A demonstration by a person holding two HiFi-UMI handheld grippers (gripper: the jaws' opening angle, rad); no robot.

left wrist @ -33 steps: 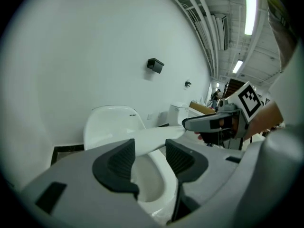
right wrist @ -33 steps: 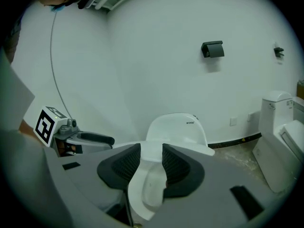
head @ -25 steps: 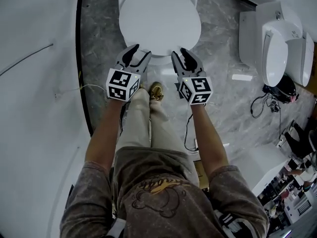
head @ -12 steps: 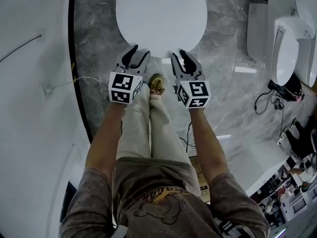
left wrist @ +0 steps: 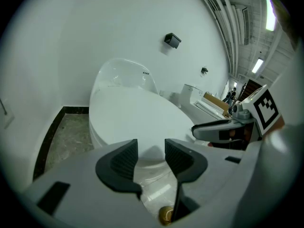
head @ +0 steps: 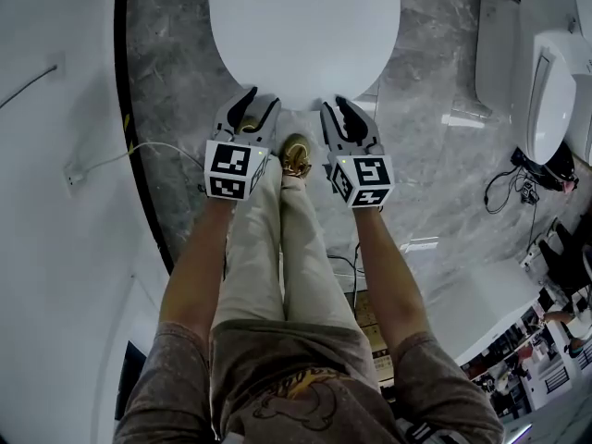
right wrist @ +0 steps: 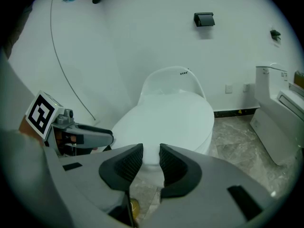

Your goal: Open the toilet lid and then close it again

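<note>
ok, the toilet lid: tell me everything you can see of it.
The toilet lid is a white, glossy, plastic-looking oval. It is down flat over the bowl, with its rear end toward the white wall. The left gripper and right gripper are at its front rim. Their jaws have just been closing a little but are apart, with no pad pressing on it. Whether either one touches the rim isn't clear.

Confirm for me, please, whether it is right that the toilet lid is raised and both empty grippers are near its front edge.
Not quite: the toilet lid is down, lying shut, as the head view shows. The left gripper and right gripper are indeed near its front edge, with nothing between their jaws, which have just been closing somewhat.
</note>
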